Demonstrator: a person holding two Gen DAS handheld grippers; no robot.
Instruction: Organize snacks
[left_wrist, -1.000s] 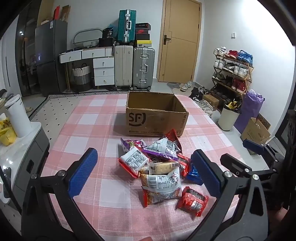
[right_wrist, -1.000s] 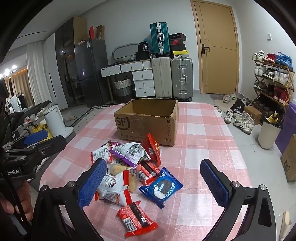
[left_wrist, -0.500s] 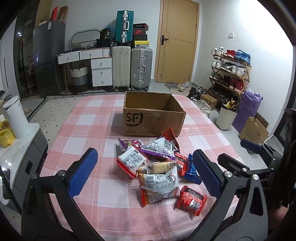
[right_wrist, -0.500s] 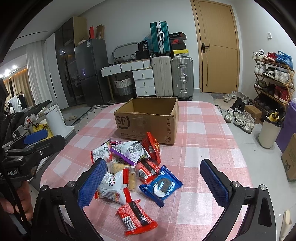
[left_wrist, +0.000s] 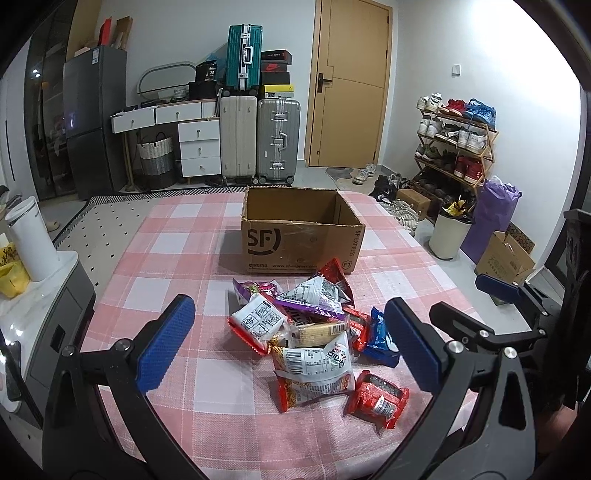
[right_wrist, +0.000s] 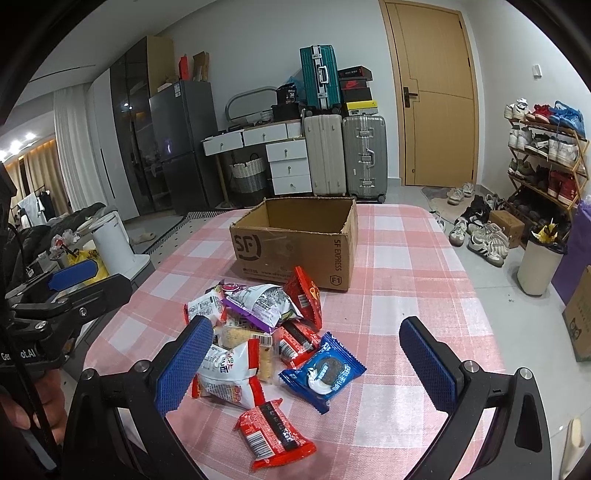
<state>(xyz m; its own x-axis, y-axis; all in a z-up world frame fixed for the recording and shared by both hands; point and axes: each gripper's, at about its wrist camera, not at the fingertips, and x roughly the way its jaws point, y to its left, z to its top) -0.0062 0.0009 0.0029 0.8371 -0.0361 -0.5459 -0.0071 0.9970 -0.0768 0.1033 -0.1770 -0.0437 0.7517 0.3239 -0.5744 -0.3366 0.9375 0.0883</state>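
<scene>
A heap of several snack packets (left_wrist: 310, 332) (right_wrist: 258, 332) lies on the pink checked tablecloth, in front of an open cardboard box (left_wrist: 299, 236) (right_wrist: 295, 243) marked SF. A blue cookie packet (right_wrist: 323, 373) and a small red packet (right_wrist: 273, 437) lie nearest the right gripper. My left gripper (left_wrist: 288, 347) hovers open above the heap's near side, nothing between its blue pads. My right gripper (right_wrist: 306, 365) is open too, just short of the blue packet. Each gripper shows at the edge of the other's view.
The table's right edge (right_wrist: 476, 295) drops to the floor with shoes, a shoe rack (left_wrist: 454, 144) and a white bin (right_wrist: 539, 262). A white canister (left_wrist: 31, 240) stands on a side unit to the left. Suitcases (left_wrist: 258, 136) and drawers stand behind.
Both grippers have crept a little forward toward the heap and box; the scene sits slightly closer. The packets have not moved and both grippers stay open.
</scene>
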